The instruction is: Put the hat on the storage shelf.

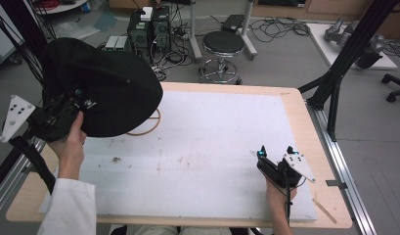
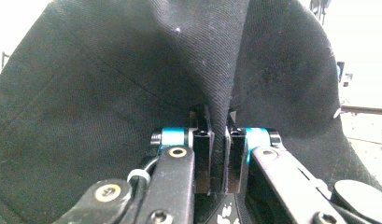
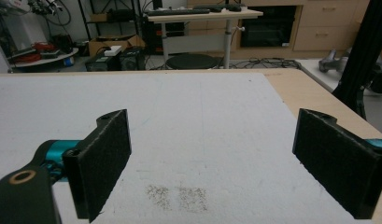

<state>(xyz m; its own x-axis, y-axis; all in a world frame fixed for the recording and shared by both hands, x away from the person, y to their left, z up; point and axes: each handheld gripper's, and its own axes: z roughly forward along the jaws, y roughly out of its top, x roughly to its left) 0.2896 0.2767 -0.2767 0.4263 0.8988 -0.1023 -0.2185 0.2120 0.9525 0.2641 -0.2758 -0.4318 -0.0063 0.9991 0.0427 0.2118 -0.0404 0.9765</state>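
My left gripper (image 2: 219, 154) pinches a fold of black twill cloth (image 1: 104, 88), lifted over the table's (image 1: 305, 117) far left corner above a thin wooden ring (image 1: 151, 125). My right gripper (image 3: 212, 158), felt-padded jaws wide apart, sits near the speckled white mat's (image 1: 212, 142) near right corner.

Black twill cloth (image 1: 109, 93), white mat (image 1: 197, 152) on a pale wood table (image 1: 315, 147), wooden ring (image 1: 151, 125)
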